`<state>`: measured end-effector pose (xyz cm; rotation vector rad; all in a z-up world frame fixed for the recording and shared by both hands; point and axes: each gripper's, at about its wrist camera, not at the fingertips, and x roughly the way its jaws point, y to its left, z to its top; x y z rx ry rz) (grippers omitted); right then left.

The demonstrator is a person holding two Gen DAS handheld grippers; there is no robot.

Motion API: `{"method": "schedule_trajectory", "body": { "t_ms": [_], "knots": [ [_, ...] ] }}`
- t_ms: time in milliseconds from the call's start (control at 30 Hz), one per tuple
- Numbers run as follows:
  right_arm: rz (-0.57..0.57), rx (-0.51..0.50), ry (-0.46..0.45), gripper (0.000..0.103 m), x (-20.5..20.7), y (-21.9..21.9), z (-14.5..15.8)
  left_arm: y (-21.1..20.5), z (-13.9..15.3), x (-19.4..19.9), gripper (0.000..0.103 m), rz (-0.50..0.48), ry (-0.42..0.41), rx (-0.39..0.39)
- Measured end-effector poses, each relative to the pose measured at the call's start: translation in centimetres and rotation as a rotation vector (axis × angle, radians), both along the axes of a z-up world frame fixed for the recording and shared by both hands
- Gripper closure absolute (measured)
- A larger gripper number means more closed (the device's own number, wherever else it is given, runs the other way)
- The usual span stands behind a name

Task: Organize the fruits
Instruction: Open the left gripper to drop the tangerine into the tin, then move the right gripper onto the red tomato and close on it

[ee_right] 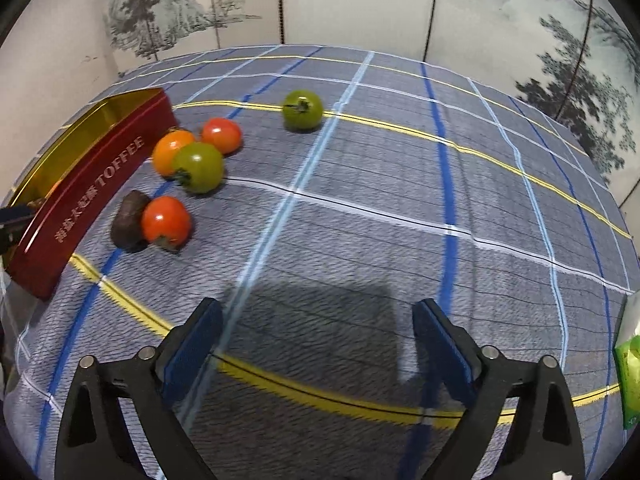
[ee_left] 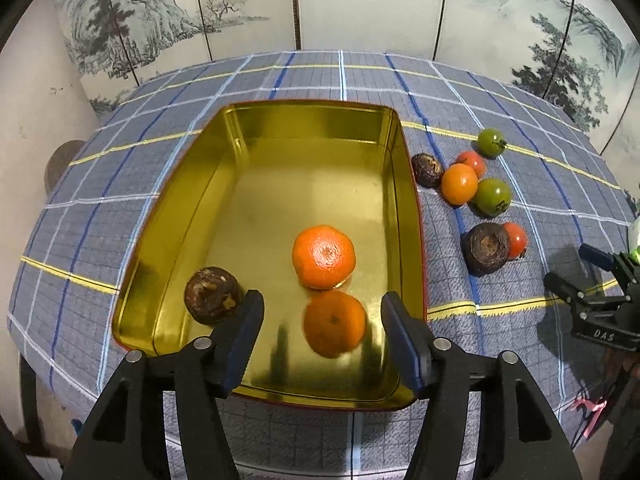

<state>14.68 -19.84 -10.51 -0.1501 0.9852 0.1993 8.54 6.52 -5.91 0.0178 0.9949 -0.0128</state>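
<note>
Tongs [ee_left: 322,330] apart over blurred mandarin [ee_left: 334,323], tin [ee_left: 192,200].

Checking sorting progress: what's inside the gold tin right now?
Inside the gold tin: two oranges and one dark brown fruit. The near corners are hidden behind the left tongs.

Near orange [ee_left: 334,323] between my left jaws smeared with blur. Dark fruit [ee_right: 130,219] half hidden behind red tomato [ee_right: 165,221]. Green packet [ee_right: 629,376] cut by right edge; contents unreadable.
</note>
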Motion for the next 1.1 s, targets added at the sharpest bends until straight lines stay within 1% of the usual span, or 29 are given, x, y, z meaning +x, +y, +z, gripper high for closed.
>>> {"method": "schedule_trajectory", "body": {
  "t_ms": [67,200,267,500,567,667,900,1100],
  "knots": [
    [0.013,0.001,-0.004,0.019,-0.1,0.4,0.1,0.2,0.2,-0.1,0.040,0.008,-0.007,-0.001],
    [0.043,0.004,-0.009,0.026,-0.5,1.4,0.3,0.9,0.7,-0.3,0.039,0.025,-0.015,-0.012],
    [0.061,0.007,-0.012,0.031,-0.6,2.0,0.3,1.2,1.0,-0.5,0.038,0.033,-0.023,-0.015],
    [0.135,0.011,-0.010,0.039,-0.8,4.5,0.4,2.6,1.7,-0.6,0.036,0.072,-0.041,-0.019],
    [0.155,0.012,-0.012,0.043,-0.7,5.2,0.4,3.2,1.8,-0.6,0.035,0.086,-0.045,-0.018],
    [0.171,0.014,-0.012,0.046,-0.3,6.1,0.4,4.0,1.9,-0.7,0.034,0.108,-0.047,-0.017],
    [0.194,0.015,-0.018,0.047,0.6,7.7,0.3,5.6,2.1,-0.7,0.034,0.146,-0.051,-0.020],
    [0.202,0.017,-0.023,0.052,1.4,8.4,0.3,6.8,1.9,-0.7,0.034,0.177,-0.043,-0.025]
  ]
}}
